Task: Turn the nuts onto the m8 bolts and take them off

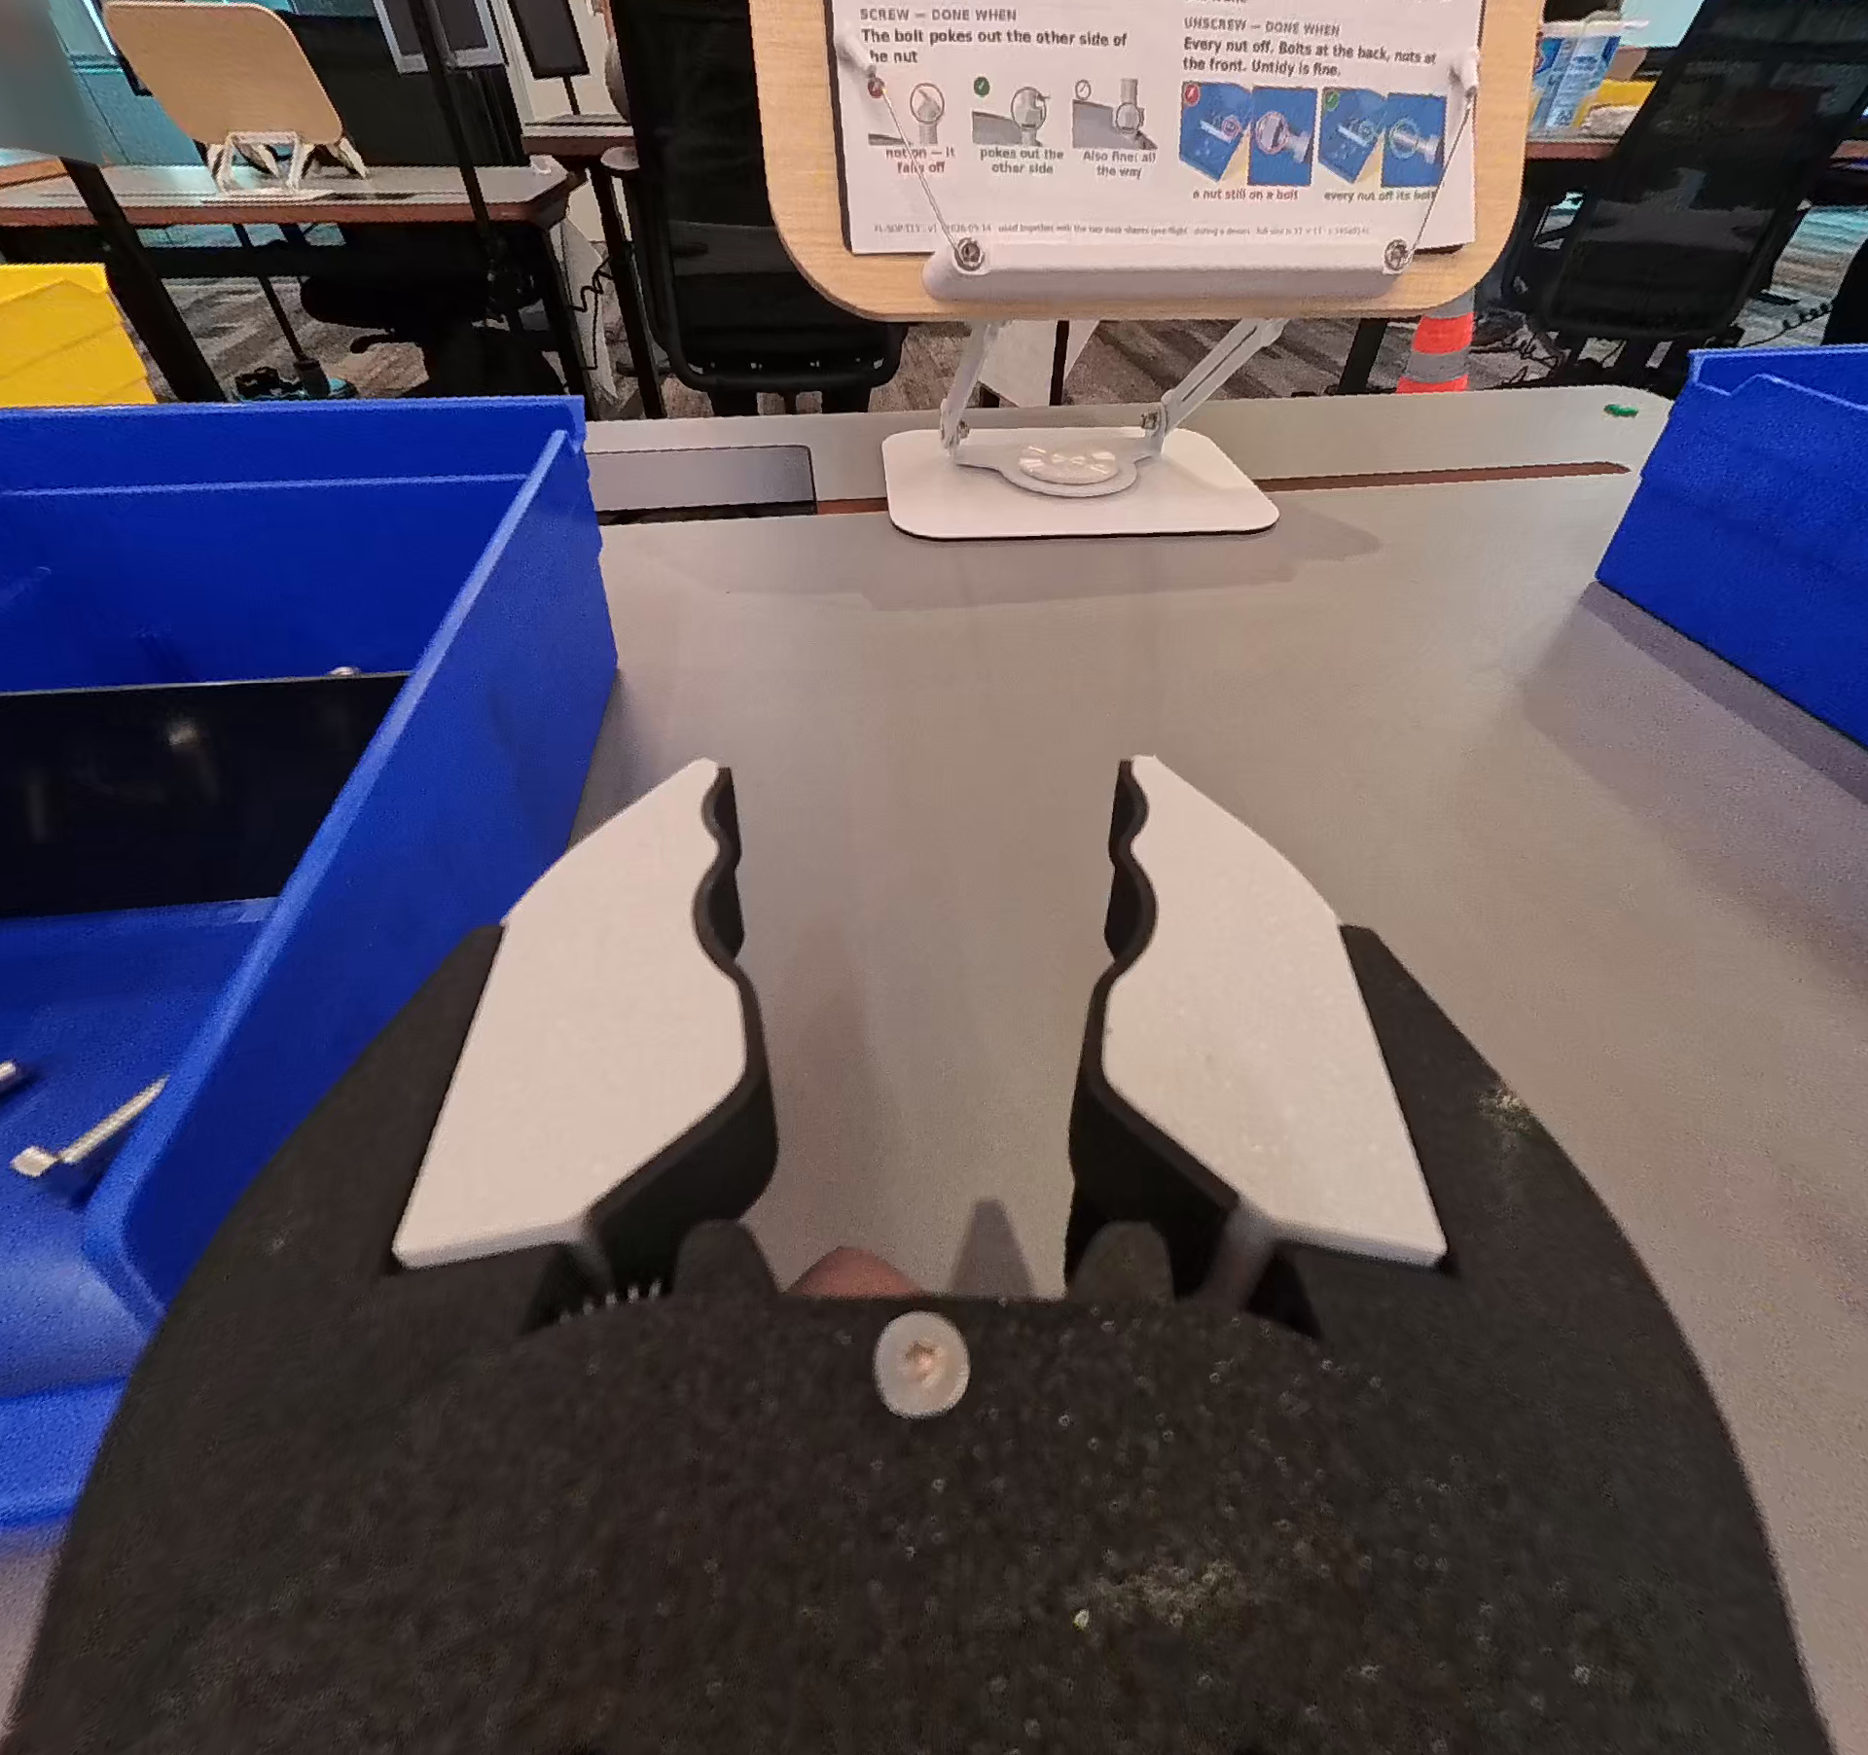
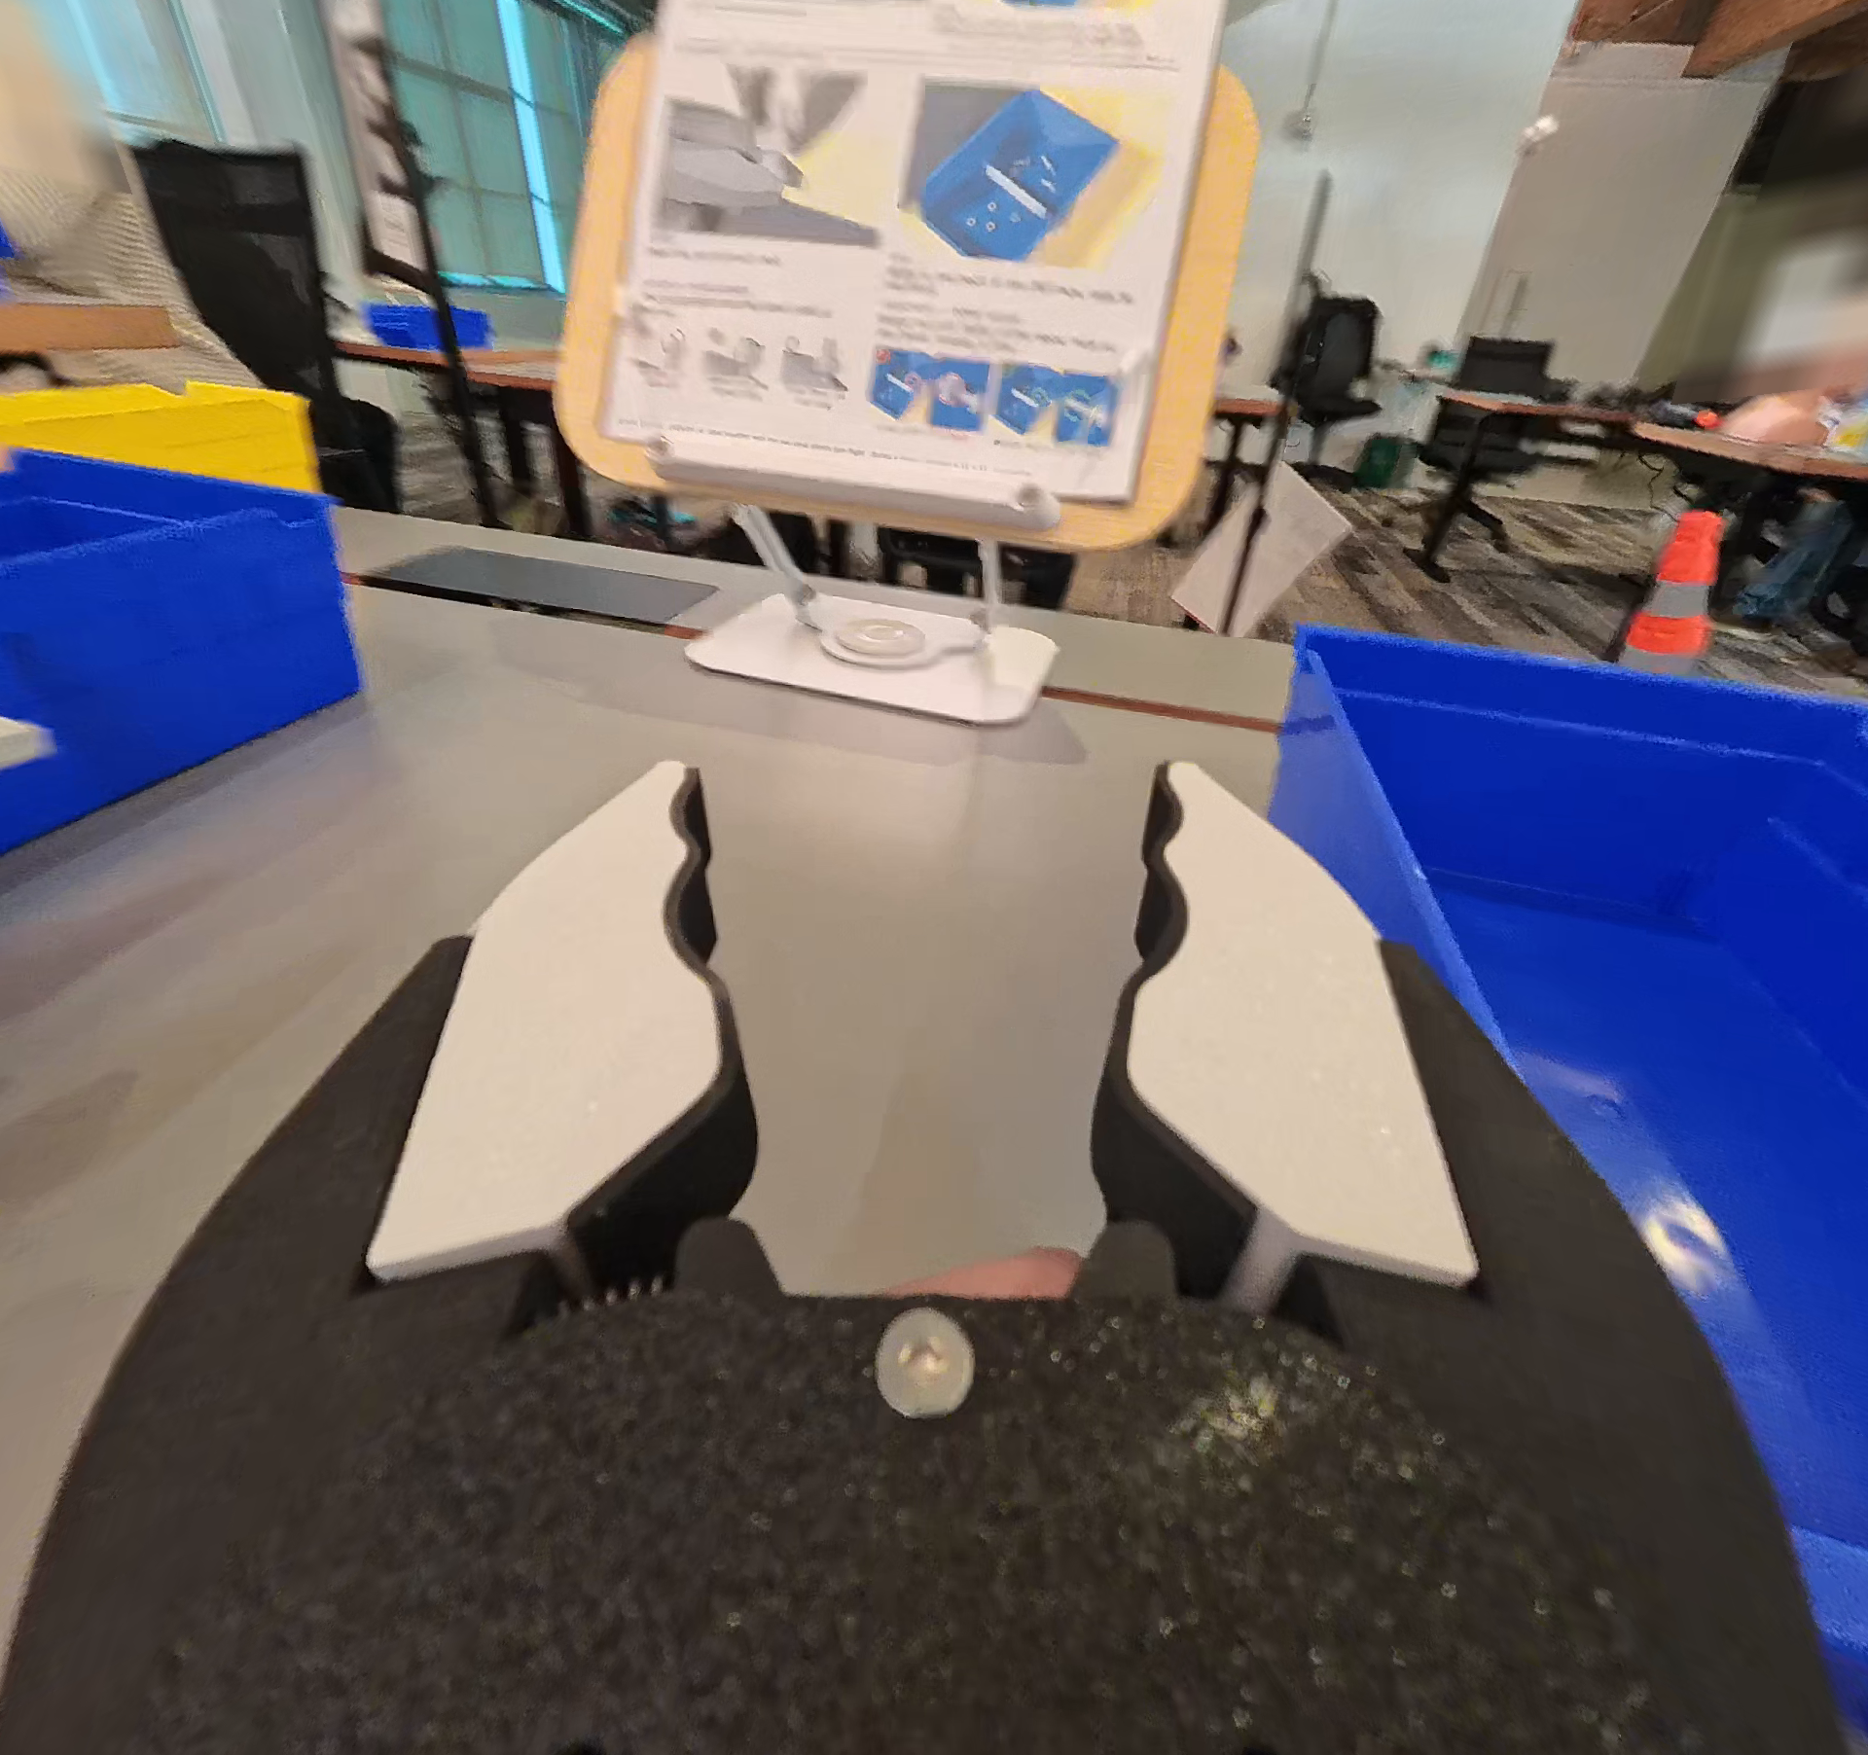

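My left gripper [image 1: 922,787] is open and empty above the grey table [image 1: 1011,696]. A blue bin [image 1: 445,756] stands just left of it, split by a dark divider [image 1: 182,777]. A silver bolt [image 1: 86,1140] lies in the bin's near compartment at the left edge. My right gripper [image 2: 925,787] is open and empty over the table [image 2: 910,898]. A second blue bin [image 2: 1617,999] stands just right of it and its visible inside looks bare. The left bin also shows at the far left of the right wrist view [image 2: 172,615]. No nut is clearly visible.
An instruction sheet on a wooden board with a white stand [image 1: 1082,483] sits at the table's far middle, also in the right wrist view [image 2: 869,655]. A yellow bin [image 2: 162,433] is behind the left bin. The right bin's corner [image 1: 1759,534] shows in the left wrist view. Desks, chairs and an orange cone [image 2: 1678,595] lie beyond.
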